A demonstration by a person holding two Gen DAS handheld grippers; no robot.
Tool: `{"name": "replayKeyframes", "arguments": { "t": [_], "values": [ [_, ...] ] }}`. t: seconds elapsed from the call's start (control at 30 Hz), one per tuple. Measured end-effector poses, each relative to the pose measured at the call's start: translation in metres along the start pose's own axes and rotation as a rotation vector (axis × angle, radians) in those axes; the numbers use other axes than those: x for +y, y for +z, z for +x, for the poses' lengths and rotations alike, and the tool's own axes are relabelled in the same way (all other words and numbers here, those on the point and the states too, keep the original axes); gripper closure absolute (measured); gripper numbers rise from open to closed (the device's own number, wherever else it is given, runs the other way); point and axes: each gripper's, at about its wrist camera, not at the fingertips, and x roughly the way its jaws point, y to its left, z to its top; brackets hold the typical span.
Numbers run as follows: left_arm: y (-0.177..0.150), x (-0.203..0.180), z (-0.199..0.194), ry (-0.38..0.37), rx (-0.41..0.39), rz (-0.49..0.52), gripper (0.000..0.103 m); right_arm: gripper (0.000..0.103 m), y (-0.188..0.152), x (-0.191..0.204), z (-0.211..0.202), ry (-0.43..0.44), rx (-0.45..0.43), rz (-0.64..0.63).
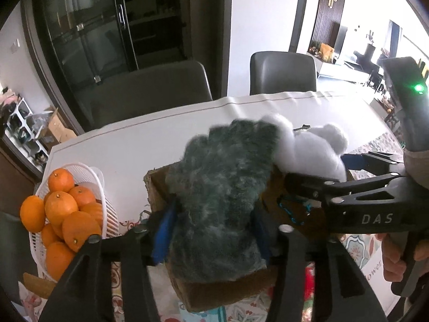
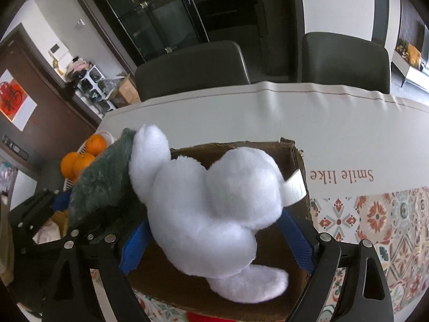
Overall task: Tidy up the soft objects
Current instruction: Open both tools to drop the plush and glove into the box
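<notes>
A dark green fuzzy plush (image 1: 219, 187) lies over an open brown cardboard box (image 1: 158, 185). It sits between the blue pads of my left gripper (image 1: 214, 214), whose jaws stand apart beside its fur, not squeezing it. A white plush toy (image 2: 203, 209) hangs over the same box (image 2: 268, 147), and my right gripper (image 2: 214, 220) is shut on it, a blue pad on each flank. In the left wrist view the white toy (image 1: 308, 150) leans against the green plush, with the right gripper (image 1: 321, 174) coming in from the right. The green plush (image 2: 102, 182) touches the toy's left side.
A white basket (image 1: 80, 169) of oranges (image 1: 61, 206) stands left of the box, also seen as oranges (image 2: 93, 145) in the right wrist view. Two dark chairs (image 1: 150, 86) (image 1: 281, 72) stand behind the table. The tablecloth (image 2: 348, 134) is white further back and patterned nearer.
</notes>
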Motion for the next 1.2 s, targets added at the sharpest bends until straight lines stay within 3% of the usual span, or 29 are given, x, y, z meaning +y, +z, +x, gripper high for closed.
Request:
{"name": "replayKeyframes", "arguments": {
  "t": [0.23, 0.5, 0.77, 1.2],
  "values": [
    [0.000, 0.002, -0.010, 0.070, -0.028, 0.012, 0.021, 0.011, 0.000, 0.004, 0.001, -0.007, 0.017, -0.020],
    [-0.012, 0.015, -0.028, 0.130, -0.041, -0.016, 0.017, 0.007, 0.000, 0.022, -0.004, -0.029, 0.024, -0.080],
    [-0.022, 0.025, -0.051, 0.158, -0.068, -0.062, 0.017, 0.007, -0.010, 0.039, -0.030, -0.101, -0.034, -0.106],
    [-0.058, 0.020, -0.093, 0.182, -0.105, -0.074, 0.013, 0.007, -0.052, 0.064, -0.090, -0.214, -0.195, -0.132]
  ]
}}
